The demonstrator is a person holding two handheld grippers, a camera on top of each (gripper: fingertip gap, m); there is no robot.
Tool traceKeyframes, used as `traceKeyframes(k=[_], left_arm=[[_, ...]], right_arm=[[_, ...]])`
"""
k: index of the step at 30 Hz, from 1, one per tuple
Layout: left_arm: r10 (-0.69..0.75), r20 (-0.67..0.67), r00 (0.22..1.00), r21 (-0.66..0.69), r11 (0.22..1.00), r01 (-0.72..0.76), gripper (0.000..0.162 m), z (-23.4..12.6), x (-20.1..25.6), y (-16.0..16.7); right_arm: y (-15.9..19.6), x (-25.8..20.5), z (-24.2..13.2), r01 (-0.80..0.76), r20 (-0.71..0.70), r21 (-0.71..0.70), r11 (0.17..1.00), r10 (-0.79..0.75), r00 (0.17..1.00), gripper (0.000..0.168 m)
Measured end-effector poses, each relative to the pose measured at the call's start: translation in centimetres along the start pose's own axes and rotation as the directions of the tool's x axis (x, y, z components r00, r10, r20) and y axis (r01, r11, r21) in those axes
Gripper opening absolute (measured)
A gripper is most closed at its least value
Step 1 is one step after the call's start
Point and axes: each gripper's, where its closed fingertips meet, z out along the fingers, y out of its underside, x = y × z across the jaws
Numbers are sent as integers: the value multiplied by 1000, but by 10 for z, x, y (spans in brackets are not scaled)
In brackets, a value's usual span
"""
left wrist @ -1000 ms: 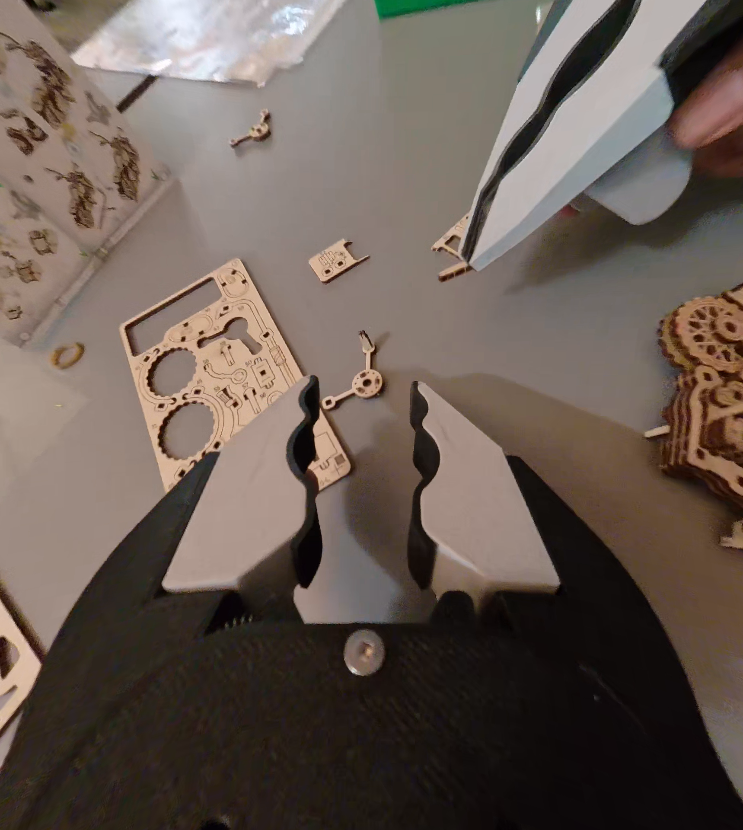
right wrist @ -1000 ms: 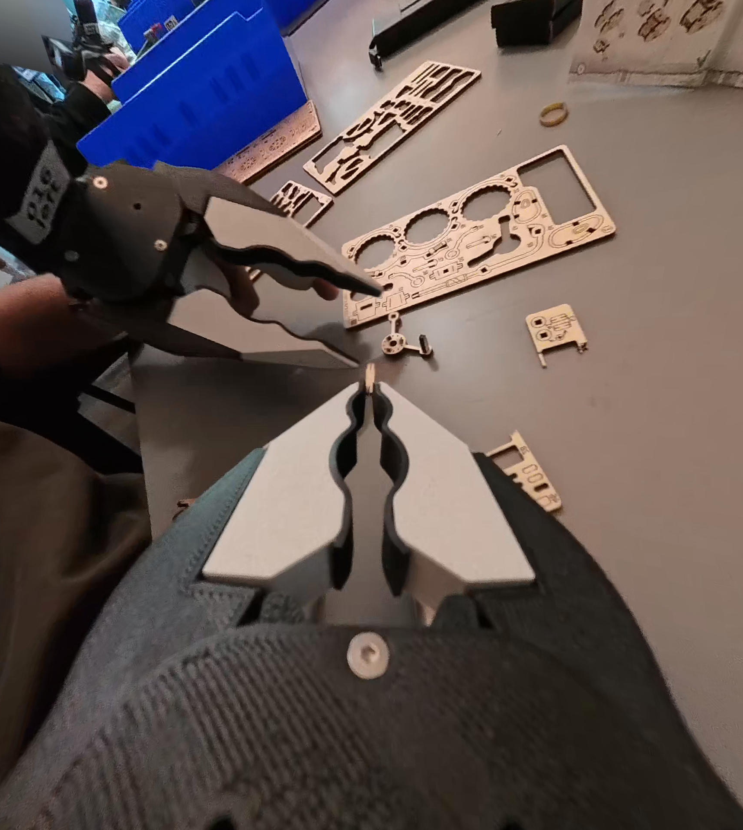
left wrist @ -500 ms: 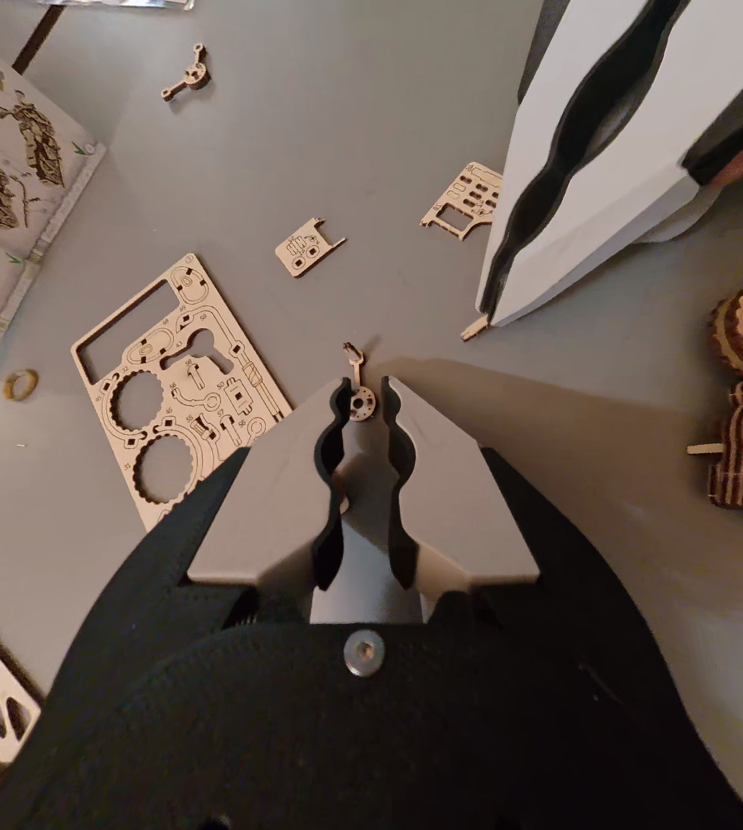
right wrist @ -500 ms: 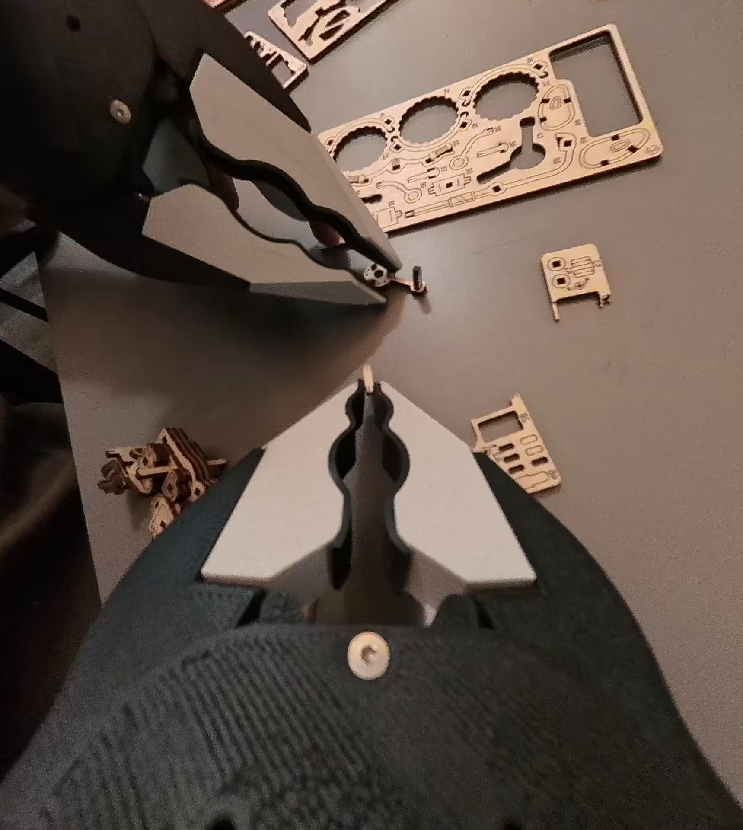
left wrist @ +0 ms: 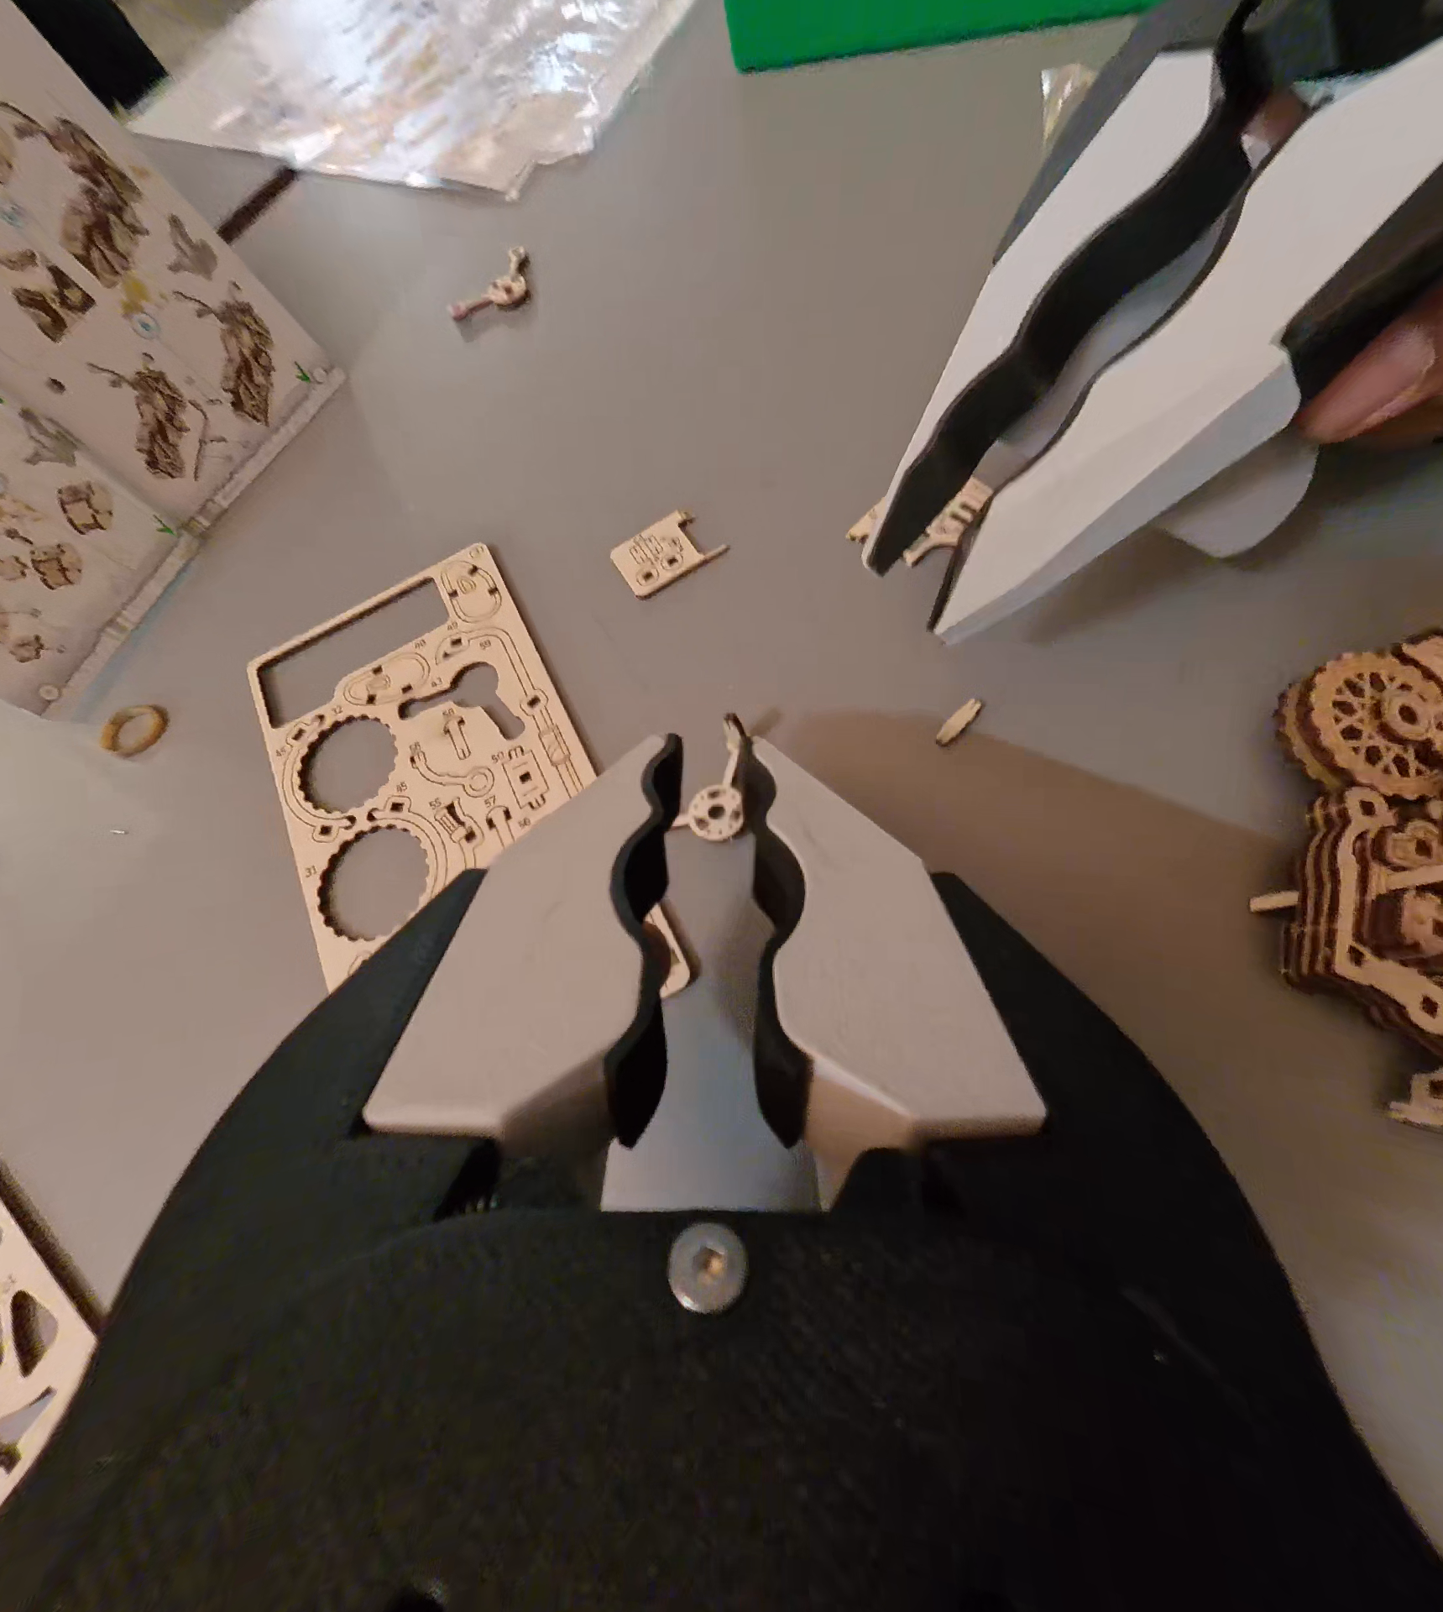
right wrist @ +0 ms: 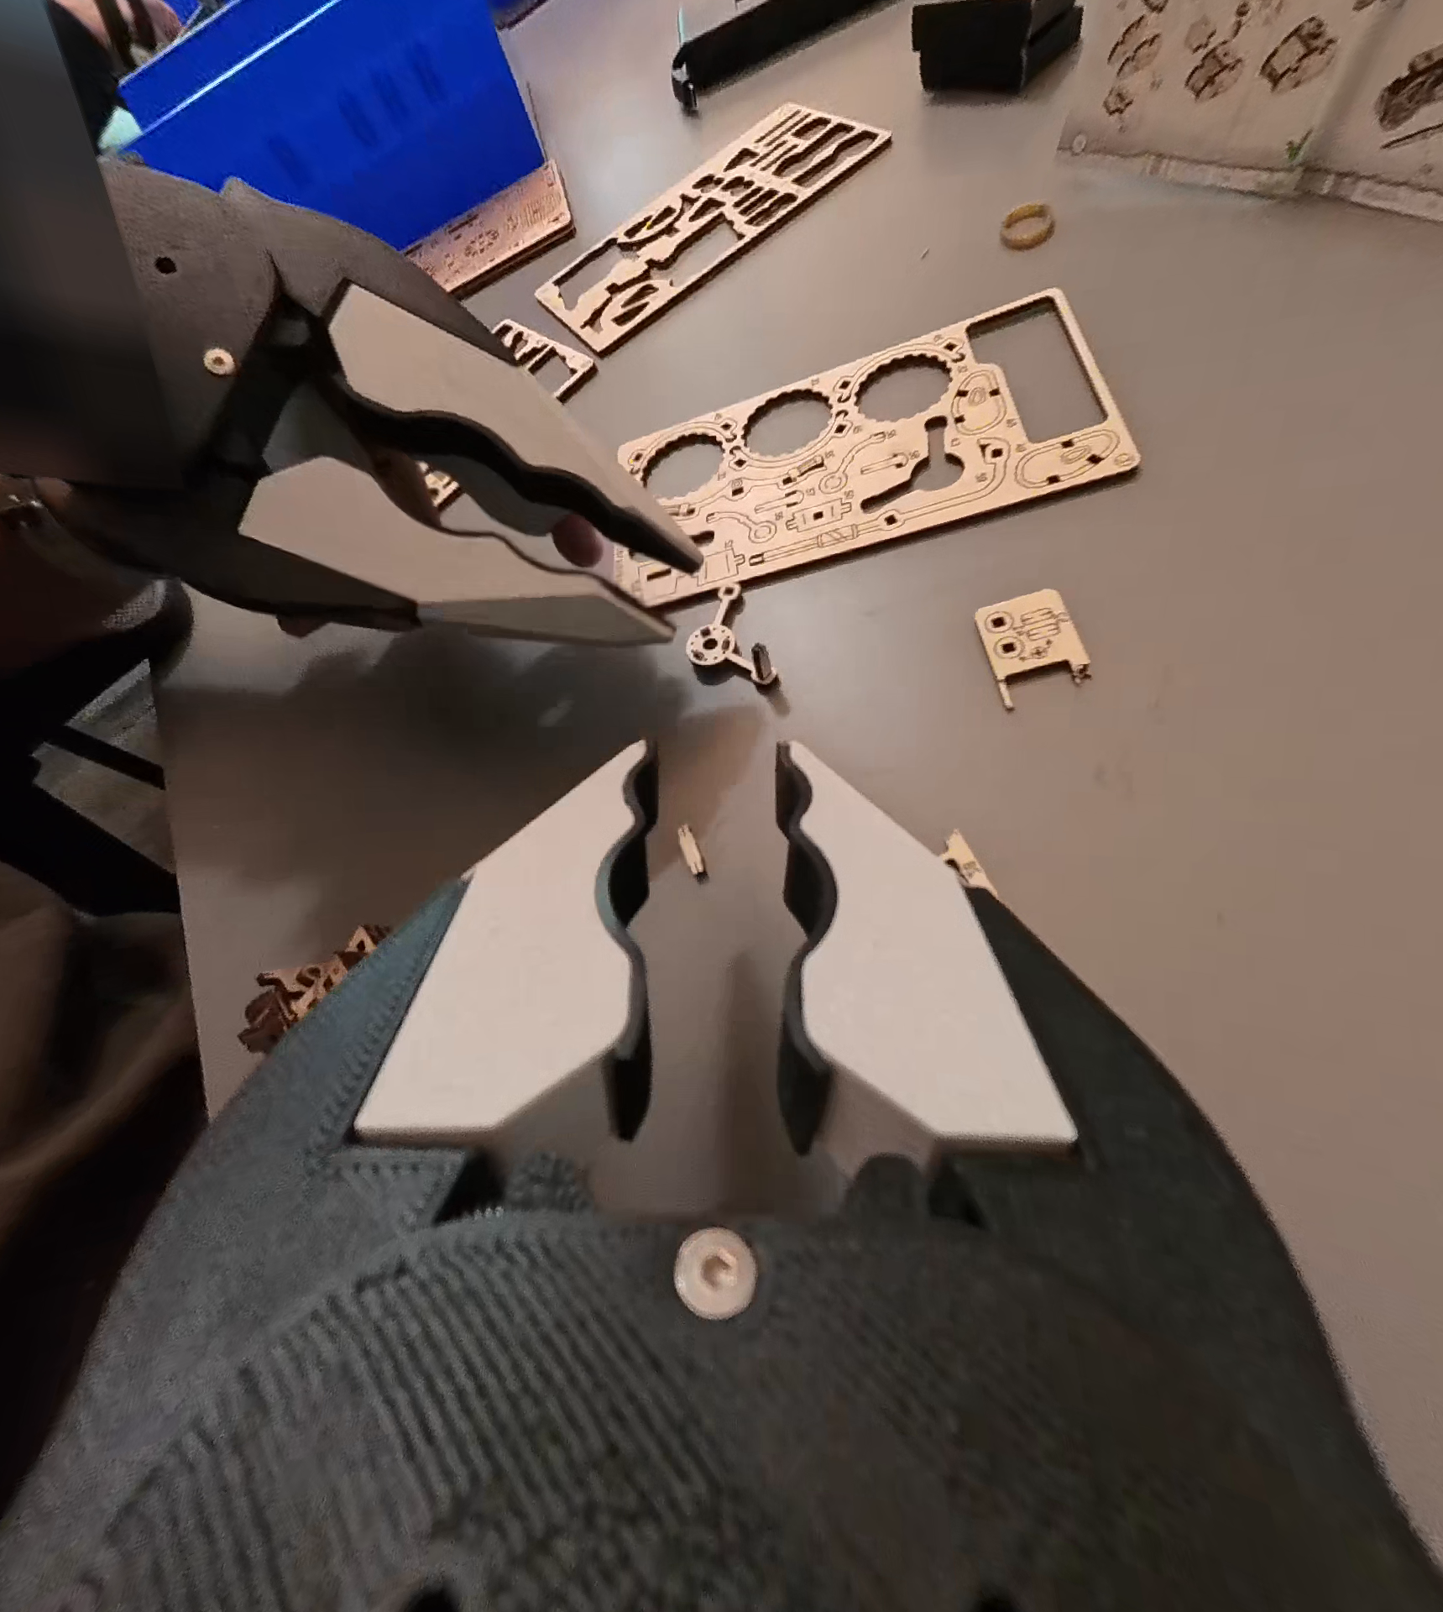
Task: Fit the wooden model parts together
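Note:
My left gripper (left wrist: 709,746) is open, low over the grey table. A small wooden disc part with thin arms (left wrist: 713,811) lies on the table between its fingertips, not gripped. In the right wrist view the left gripper (right wrist: 674,597) sits just left of that disc part (right wrist: 711,645). My right gripper (right wrist: 713,750) is open and empty. A tiny wooden peg (right wrist: 691,850) lies on the table between its fingers. In the left wrist view the right gripper (left wrist: 914,593) is at the upper right and the peg (left wrist: 957,722) lies loose below it.
A punched wooden sheet (left wrist: 404,785) lies left of the disc part, with a small square piece (left wrist: 661,558) beyond it. The partly built model (left wrist: 1415,837) sits at the right, an instruction booklet (left wrist: 46,349) at the left. A blue bin (right wrist: 334,122) stands far back. My hands' fingertips stand some 5 centimeters from each other. My right gripper's tips are some 8 centimeters from the small square piece (left wrist: 661,558). Seen from the right wrist view (right wrist: 1020,641) as well.
My right gripper has opened and the peg it held now lies on the table. My left gripper, nearly closed around the disc part half a second ago, has opened wider.

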Motion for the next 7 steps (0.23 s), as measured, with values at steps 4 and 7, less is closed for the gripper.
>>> traceKeyframes(k=[4, 7], left_arm=[[2, -31, 1000, -101, 995, -5, 28, 3, 1, 20], [-29, -27, 999, -115, 993, 26, 30, 8, 2, 24]], right_arm=[[1, 0, 1, 10, -6, -3, 1000, -10, 1000, 24], [2, -1, 2, 24, -13, -10, 1000, -24, 1000, 24]])
